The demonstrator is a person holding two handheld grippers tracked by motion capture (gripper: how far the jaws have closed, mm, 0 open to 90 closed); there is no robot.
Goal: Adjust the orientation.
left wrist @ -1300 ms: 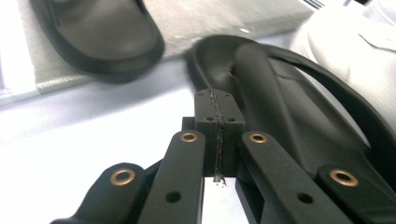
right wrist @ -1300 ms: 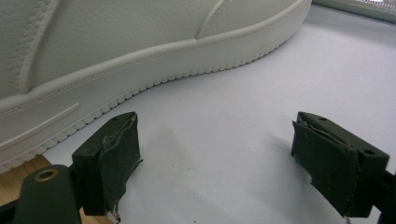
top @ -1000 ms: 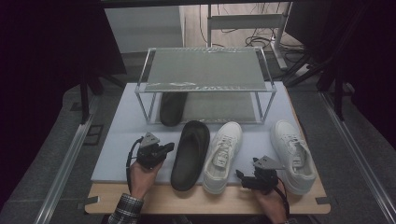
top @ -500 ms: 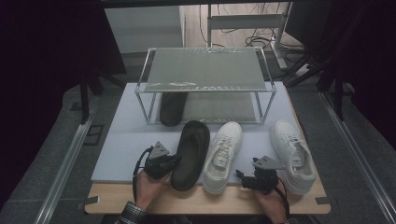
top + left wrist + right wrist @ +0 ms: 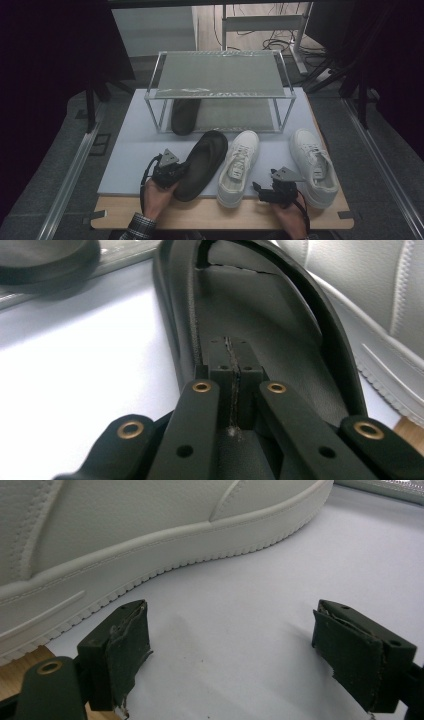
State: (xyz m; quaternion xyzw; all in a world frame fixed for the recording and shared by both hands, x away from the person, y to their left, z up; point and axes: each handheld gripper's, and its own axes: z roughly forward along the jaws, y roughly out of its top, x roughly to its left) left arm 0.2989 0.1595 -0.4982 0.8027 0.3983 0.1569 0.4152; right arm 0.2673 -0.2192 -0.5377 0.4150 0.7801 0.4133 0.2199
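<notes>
A black slipper (image 5: 202, 157) lies on the pale mat, toe toward the rack. My left gripper (image 5: 181, 169) is at its heel end, jaws pressed together. In the left gripper view the shut gripper (image 5: 232, 370) sits low over the slipper's footbed (image 5: 280, 315), and I see nothing between the pads. A white sneaker (image 5: 240, 167) lies right of the slipper, and a second white sneaker (image 5: 312, 160) lies farther right. My right gripper (image 5: 258, 189) rests between the two, open. In the right gripper view the gripper (image 5: 230, 650) holds only bare mat, beside the sneaker's sole (image 5: 125, 530).
A metal two-level rack (image 5: 220, 75) stands at the back of the mat (image 5: 130, 150). A second black slipper (image 5: 184, 115) sits on its lower level, also seen as a dark shape (image 5: 45, 260). The wooden table edge (image 5: 200, 215) runs along the front.
My left gripper has shifted a little toward the near edge and onto the black slipper's heel. The right gripper has stayed where it was.
</notes>
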